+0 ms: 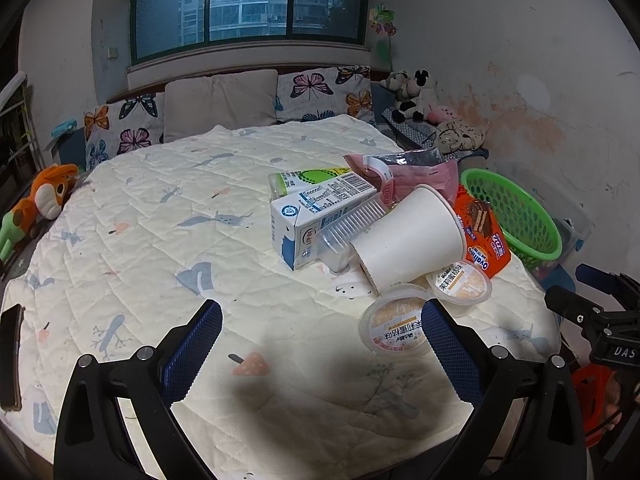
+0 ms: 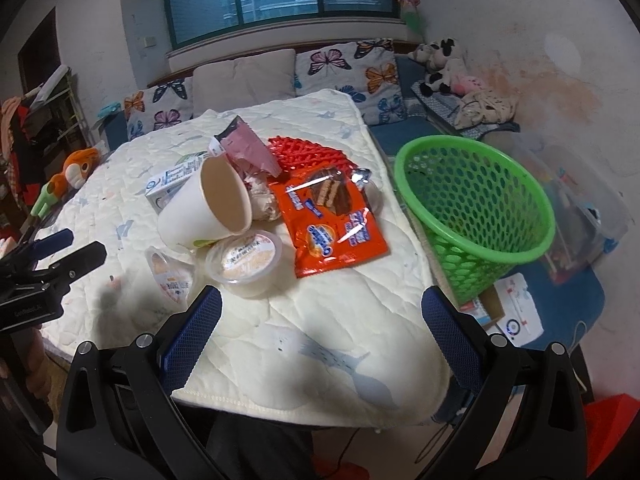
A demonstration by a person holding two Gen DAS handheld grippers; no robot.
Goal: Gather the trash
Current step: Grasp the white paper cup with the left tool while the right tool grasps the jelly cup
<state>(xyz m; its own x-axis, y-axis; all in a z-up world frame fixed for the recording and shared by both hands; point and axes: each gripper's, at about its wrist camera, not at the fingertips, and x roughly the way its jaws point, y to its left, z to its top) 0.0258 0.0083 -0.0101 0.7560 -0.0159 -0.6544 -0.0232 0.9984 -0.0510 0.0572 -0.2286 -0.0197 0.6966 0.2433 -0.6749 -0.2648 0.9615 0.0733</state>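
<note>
Fingers: left gripper (image 1: 322, 340) and right gripper (image 2: 322, 338) both spread wide, holding nothing.
Trash: paper cup (image 2: 202, 206), orange wrapper (image 2: 332, 224).
Basket (image 2: 476, 216): green, beside the bed.

We see a shiny orange wrapper (image 2: 332, 220), a smooth paper cup (image 2: 204, 208), a green plastic basket (image 2: 480, 204) and a soft quilted cloth (image 2: 320, 320).

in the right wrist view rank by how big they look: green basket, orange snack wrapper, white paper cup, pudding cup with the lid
1. green basket
2. orange snack wrapper and white paper cup: look about alike, so no ranking between them
3. lidded pudding cup, smallest, though it lies nearer the camera than the rest
</note>
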